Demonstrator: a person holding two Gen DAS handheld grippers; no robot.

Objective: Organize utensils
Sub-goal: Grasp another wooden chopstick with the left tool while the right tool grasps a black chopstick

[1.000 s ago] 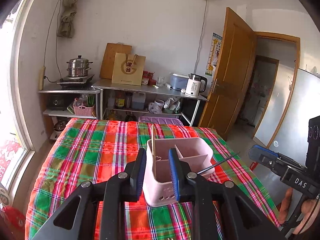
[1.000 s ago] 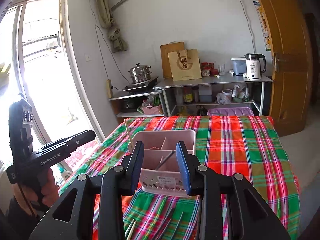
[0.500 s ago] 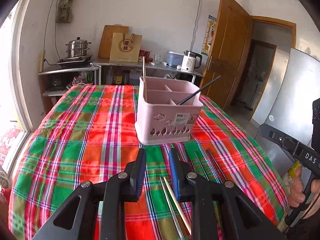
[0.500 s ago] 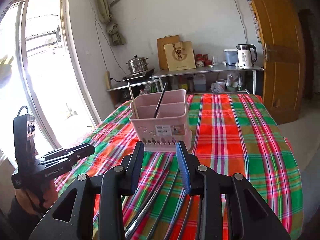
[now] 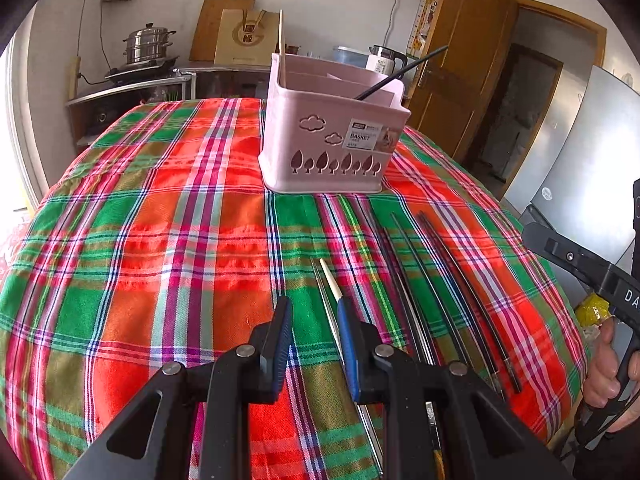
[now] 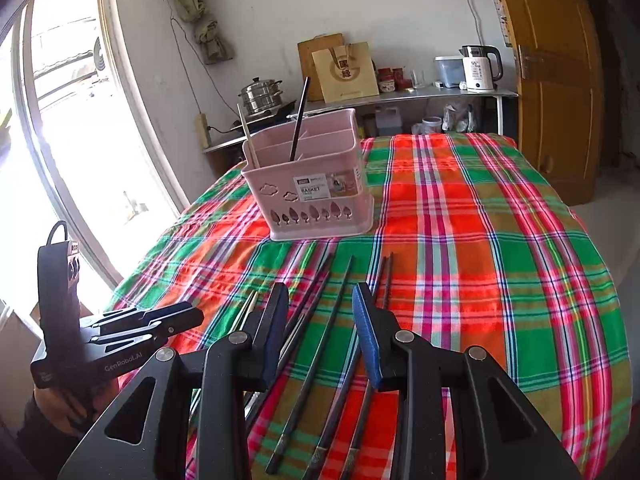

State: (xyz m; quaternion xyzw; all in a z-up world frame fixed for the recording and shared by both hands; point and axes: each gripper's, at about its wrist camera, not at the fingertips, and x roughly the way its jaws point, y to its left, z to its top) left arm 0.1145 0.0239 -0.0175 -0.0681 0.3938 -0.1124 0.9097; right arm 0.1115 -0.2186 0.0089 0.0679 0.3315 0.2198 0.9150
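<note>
Left gripper (image 5: 314, 314) jaws released over pale chopstick (image 5: 330, 278), right gripper (image 6: 322, 296) jaws released above dark chopsticks (image 6: 320, 320), pink basket (image 5: 334, 148) beyond on plaid surface (image 5: 160, 220).

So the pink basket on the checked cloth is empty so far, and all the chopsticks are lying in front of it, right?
Not quite. The basket already holds two chopsticks: a pale one at its left corner and a black one leaning in a middle compartment, as the right wrist view shows. The other chopsticks do lie on the cloth in front of it.

White walls (image 6: 380, 0), bright window (image 6: 80, 120), wooden door (image 6: 560, 80)
</note>
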